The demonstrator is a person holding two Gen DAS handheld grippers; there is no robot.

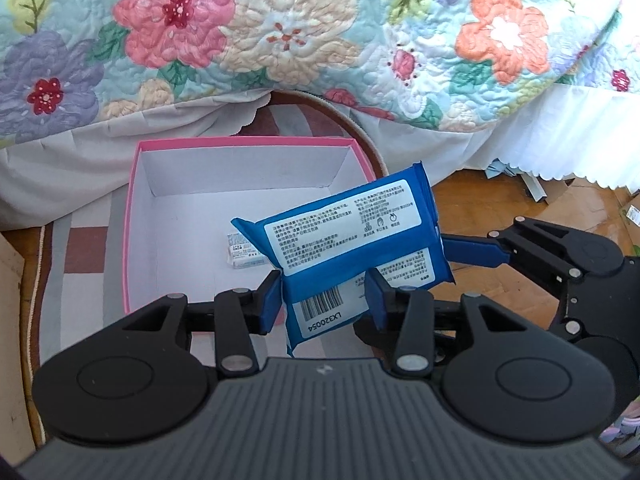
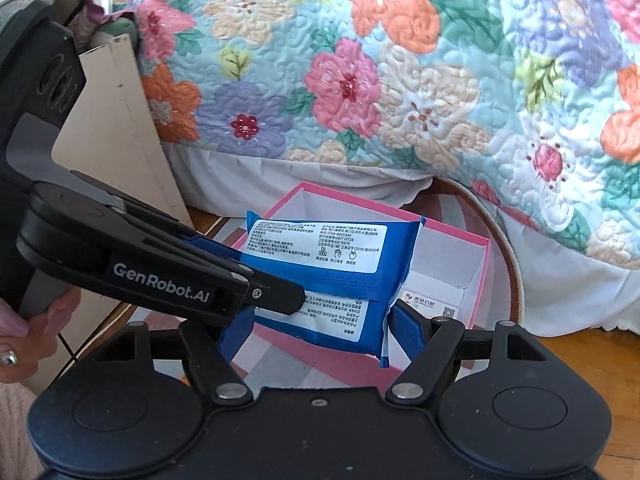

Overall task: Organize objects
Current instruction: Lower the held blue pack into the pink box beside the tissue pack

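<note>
While clamped by both grippers (image 1: 324,296) (image 2: 316,330), wipes pack (image 1: 348,236) over pink box (image 1: 132,216) | small white packet (image 1: 246,254) inside, left view only

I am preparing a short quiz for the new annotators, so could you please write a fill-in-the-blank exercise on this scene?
1. The pack is wrapped in ___ film.
2. The open box has a ___ rim.
3. On the box's floor lies one small ___ packet.
4. The quilt behind the box bears a pattern of ___.

Missing words: blue; pink; white; flowers.
</note>
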